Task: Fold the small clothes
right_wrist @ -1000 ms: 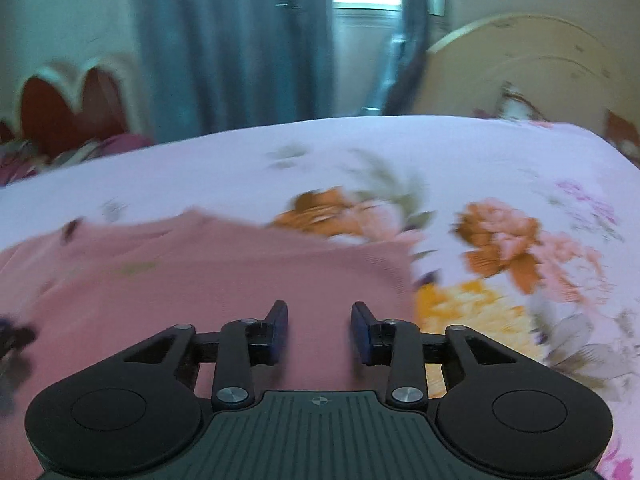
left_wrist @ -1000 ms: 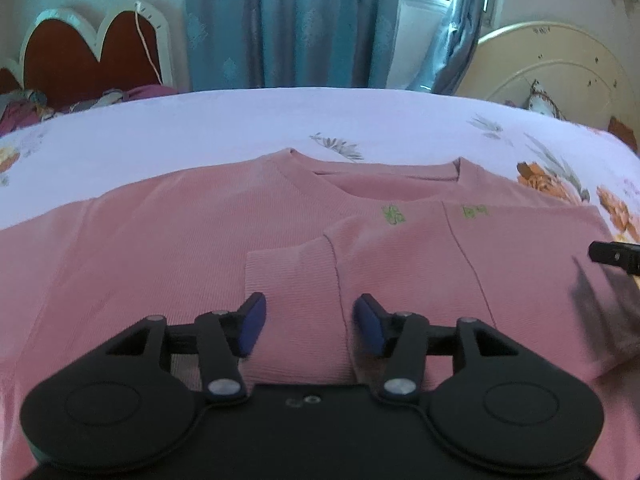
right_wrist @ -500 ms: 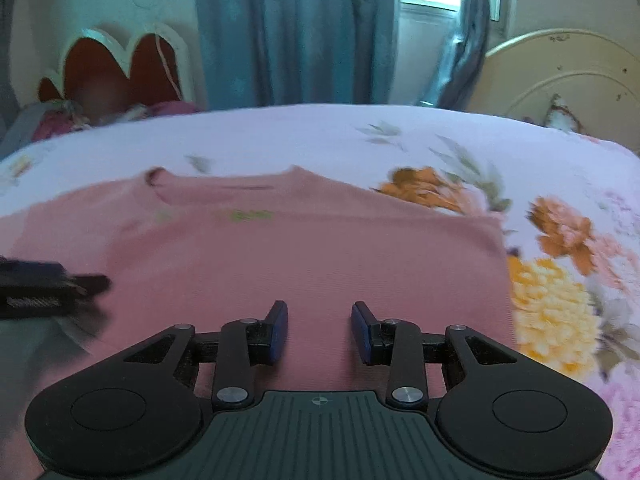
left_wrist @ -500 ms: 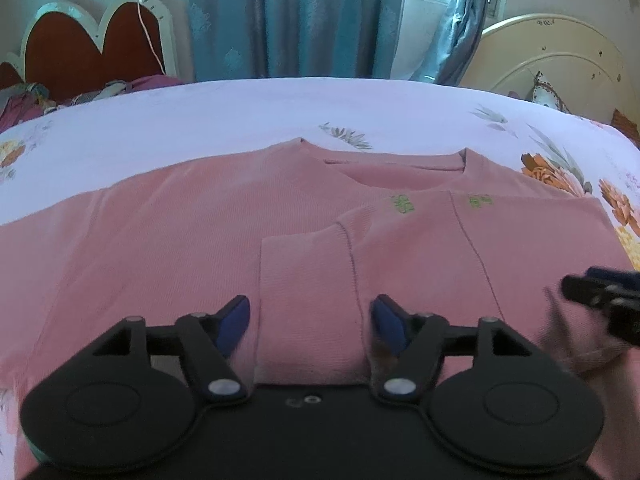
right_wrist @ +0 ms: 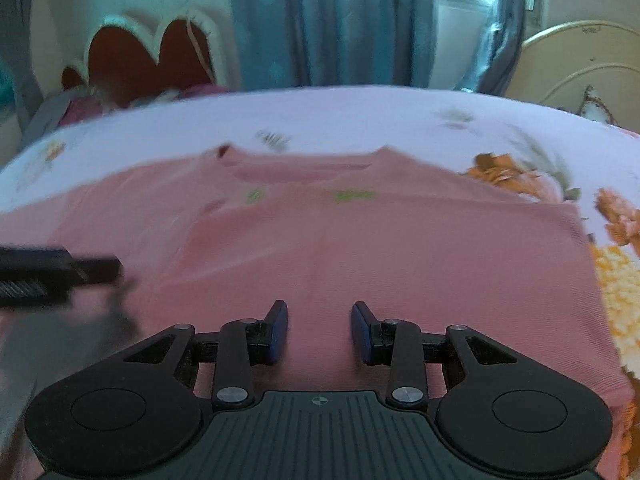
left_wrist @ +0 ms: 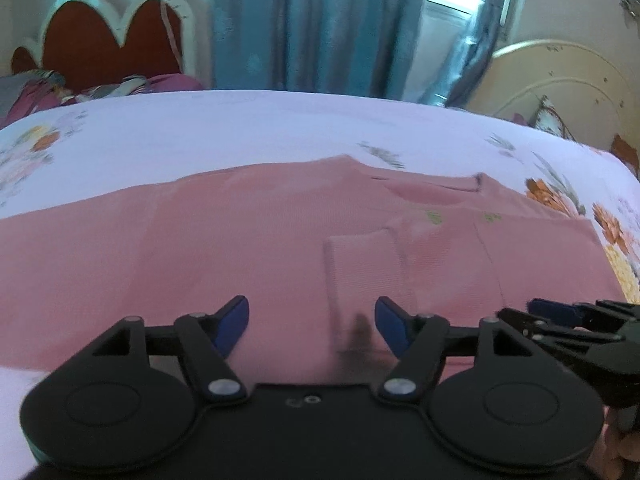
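One pink sweater [left_wrist: 248, 248] lies on one floral bed [left_wrist: 240, 128], with two tools [left_wrist: 312, 326] [right_wrist: 320, 332], two headboards [left_wrist: 108, 36] [left_wrist: 560, 76] and one blue curtain [left_wrist: 304, 20] behind.

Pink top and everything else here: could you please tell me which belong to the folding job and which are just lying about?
Job: pink top, left gripper, right gripper.
Lying about: heart-shaped headboard, curtains, bundled fabric, floral bedsheet.
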Action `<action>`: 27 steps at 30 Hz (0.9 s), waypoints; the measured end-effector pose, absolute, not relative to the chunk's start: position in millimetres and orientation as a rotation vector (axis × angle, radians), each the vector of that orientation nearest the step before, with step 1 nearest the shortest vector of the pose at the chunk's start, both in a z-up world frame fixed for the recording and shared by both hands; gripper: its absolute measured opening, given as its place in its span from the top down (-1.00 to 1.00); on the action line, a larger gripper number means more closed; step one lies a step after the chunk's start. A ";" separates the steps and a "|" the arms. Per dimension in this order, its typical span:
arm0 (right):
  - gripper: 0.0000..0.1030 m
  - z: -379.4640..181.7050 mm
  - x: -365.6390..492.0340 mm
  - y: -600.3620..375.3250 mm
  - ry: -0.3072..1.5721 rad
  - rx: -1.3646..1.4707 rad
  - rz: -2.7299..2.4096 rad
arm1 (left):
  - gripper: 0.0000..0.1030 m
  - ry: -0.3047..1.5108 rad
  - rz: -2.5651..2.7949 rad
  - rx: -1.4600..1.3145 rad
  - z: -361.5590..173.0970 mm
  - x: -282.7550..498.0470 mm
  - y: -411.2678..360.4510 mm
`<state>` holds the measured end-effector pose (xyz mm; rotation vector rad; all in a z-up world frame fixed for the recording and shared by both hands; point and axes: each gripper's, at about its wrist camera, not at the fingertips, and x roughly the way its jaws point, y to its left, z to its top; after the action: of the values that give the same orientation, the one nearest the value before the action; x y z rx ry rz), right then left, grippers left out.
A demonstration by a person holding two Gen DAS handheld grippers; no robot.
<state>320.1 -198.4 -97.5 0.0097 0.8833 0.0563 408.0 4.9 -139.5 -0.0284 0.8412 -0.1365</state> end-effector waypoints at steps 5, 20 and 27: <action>0.24 -89.8 321.8 -185.9 0.875 0.042 0.088 | -0.35 0.871 -0.058 -0.089 -138.0 402.6 51.0; 0.23 -92.2 340.8 -119.4 0.882 0.050 0.114 | -0.39 0.870 0.223 -0.216 -141.5 383.1 200.1; 0.22 -100.5 341.6 -121.6 0.900 0.045 0.113 | -0.38 0.855 0.440 -0.373 -153.1 377.5 291.3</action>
<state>341.6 -121.6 -100.5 0.0446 0.9000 0.1130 377.5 291.3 -153.1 -0.3727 0.8554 0.4399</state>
